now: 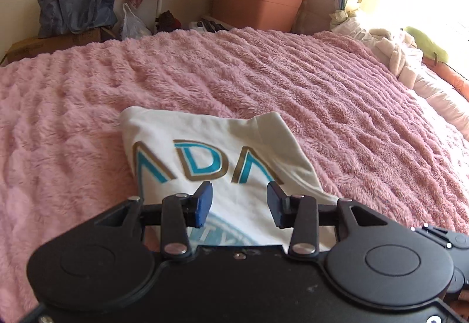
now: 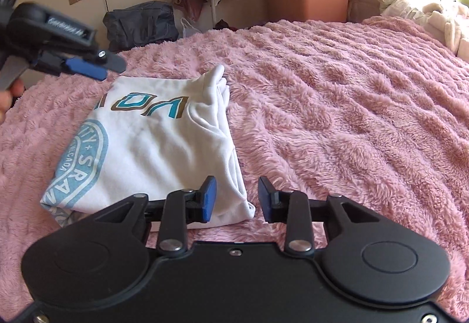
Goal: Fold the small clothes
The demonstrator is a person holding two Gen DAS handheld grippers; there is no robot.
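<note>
Pink fleece bedding (image 2: 337, 106) runs under everything we see. Our right gripper (image 2: 236, 199) has its jaws spread and empty, just over the near corner of the white T-shirt (image 2: 152, 152); our left gripper (image 1: 239, 202) is likewise spread with nothing between its jaws, hovering above the printed front. That shirt lies folded on the bed, apart from both. We judge it light, limp and prone to slumping, so we would pinch through all layers at a hemmed edge or corner
</note>
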